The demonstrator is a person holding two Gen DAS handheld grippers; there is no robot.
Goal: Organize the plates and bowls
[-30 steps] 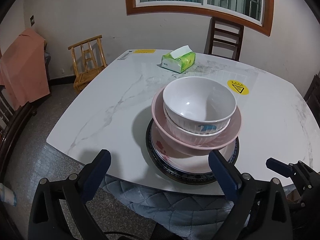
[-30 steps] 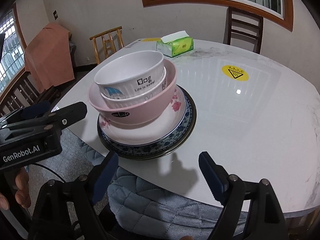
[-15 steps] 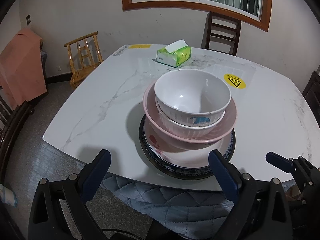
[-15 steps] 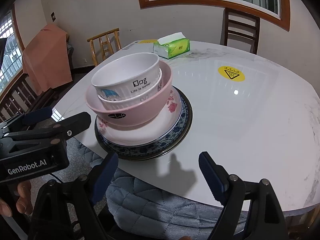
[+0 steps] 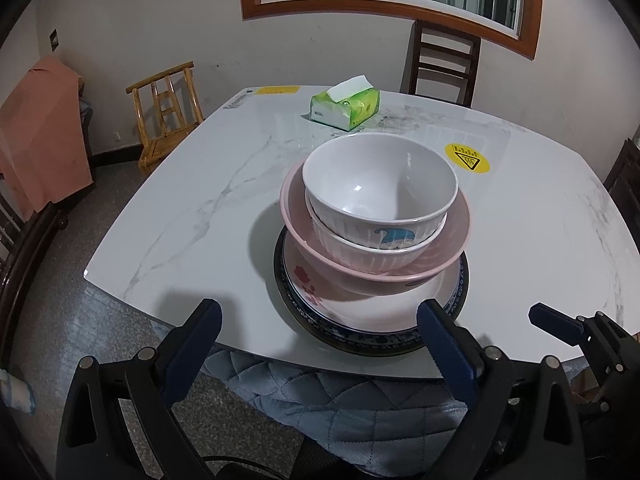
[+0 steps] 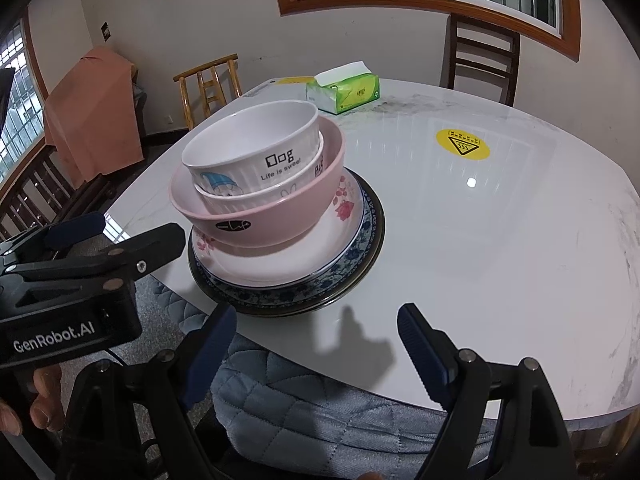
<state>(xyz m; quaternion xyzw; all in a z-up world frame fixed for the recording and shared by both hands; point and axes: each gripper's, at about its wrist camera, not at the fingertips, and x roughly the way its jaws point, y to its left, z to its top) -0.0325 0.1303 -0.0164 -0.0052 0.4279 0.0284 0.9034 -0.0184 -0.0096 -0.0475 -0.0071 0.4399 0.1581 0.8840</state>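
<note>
We hold our left gripper [image 5: 318,330] just off the near edge of the table [image 5: 192,216], jaws spread wide and gripping nothing. It sits low and level with the tabletop, which we judge leaves a clear line to the crockery.

Ahead of it, close to the near edge and a little left of the table's middle, stands the stack. At the bottom lies a dark-rimmed plate [image 6: 360,268], and on it a white plate with red flowers [image 6: 280,264]. A pink bowl [image 6: 280,216] rests in that plate. Inside the pink bowl nests a ribbed white bowl [image 5: 360,246], and a white bowl with a blue cartoon and lettering [image 6: 256,152] sits in that as the top piece. The pieces go from broadest at the bottom to narrowest at the top, which we take to be why the pile stands steady. The top bowls lean slightly toward the left edge. To us the sorting looks finished or nearly so.

Further right, our right gripper [image 6: 316,334] hangs over the near edge too, beside the stack and apart from it, jaws wide and empty.

Near the far edge sits a green tissue box [image 5: 346,106], well clear of the dishes. A yellow warning sticker [image 6: 462,144] marks the table toward its right side.
</note>
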